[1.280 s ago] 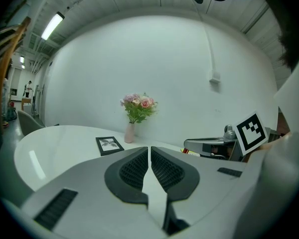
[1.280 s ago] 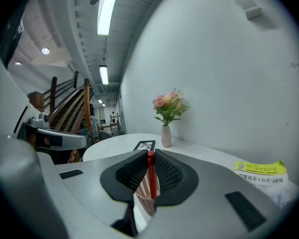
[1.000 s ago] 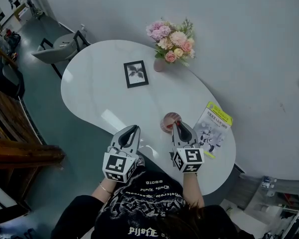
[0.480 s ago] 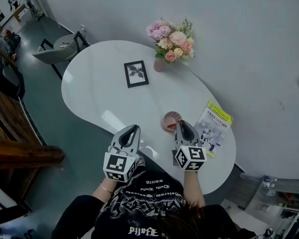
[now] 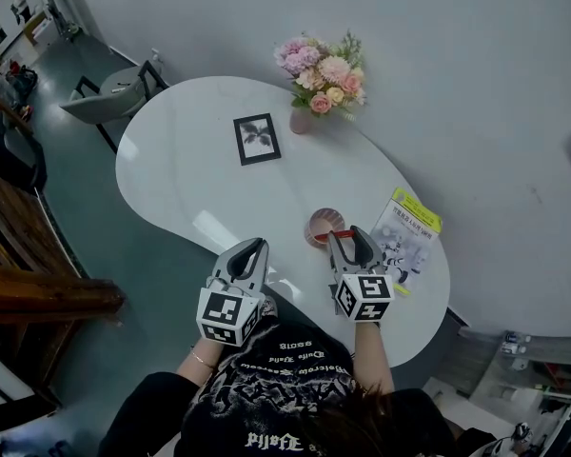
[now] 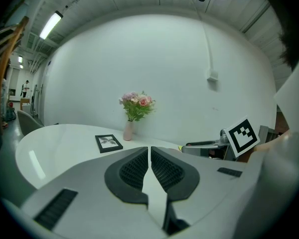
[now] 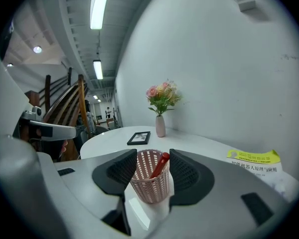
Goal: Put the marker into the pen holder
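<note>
- Right tool (image 7: 152, 159): jaws opening, now wide apart, nothing clamped. The pink mesh pen holder (image 7: 148, 184) shows between them, pads clear of it.
- Red marker (image 7: 160, 165) stands tilted inside the pen holder, top end above the rim.
- Pen holder sits on the white counter (image 5: 186, 165), lower centre of the head view, just ahead of the right tool.
- Left tool (image 6: 149, 152): jaws together, empty, lower centre-left of the head view.

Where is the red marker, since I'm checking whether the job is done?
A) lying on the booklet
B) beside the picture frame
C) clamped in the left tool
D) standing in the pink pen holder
D: the marker leans inside the pen holder, its red end poking above the rim.
</note>
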Available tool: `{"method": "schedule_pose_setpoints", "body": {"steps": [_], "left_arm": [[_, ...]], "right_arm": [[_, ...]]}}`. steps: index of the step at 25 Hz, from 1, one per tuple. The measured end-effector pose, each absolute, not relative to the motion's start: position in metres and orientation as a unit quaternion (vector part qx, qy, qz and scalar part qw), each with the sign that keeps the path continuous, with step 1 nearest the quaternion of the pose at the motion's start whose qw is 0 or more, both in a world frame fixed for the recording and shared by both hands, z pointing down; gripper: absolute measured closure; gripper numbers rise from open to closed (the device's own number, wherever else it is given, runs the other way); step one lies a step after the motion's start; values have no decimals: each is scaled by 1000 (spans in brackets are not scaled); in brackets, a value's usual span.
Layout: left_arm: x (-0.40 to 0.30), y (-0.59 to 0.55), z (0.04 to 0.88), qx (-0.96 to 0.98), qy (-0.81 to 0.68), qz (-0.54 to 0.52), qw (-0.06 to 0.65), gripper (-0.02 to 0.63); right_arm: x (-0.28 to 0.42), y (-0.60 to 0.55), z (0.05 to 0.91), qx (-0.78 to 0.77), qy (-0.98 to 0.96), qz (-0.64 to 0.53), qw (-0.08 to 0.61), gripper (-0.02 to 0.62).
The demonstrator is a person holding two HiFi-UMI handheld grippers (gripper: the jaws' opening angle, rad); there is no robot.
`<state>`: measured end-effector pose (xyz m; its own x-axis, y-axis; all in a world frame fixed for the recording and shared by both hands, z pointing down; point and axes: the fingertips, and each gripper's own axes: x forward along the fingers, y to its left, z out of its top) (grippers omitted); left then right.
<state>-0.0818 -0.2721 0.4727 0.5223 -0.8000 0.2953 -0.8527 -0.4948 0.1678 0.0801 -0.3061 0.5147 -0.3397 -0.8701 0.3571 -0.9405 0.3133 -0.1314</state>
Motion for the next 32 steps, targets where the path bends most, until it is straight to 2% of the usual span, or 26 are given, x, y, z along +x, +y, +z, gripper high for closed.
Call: {"method": "schedule_pose_setpoints", "body": {"steps": [5,20,32], "left_arm": [[-79,-267,473,861,-480,88,146,571],[-51,-248,461,875,-457,73,142,571],[-29,-239,451,879,-453,59,134,571]], "right_arm": [[87,-301,502,575,-799,141,101,358],[92,-269,427,582,-808,59,72,357],[113,-240,429,599,-794,60,84,368]]}}
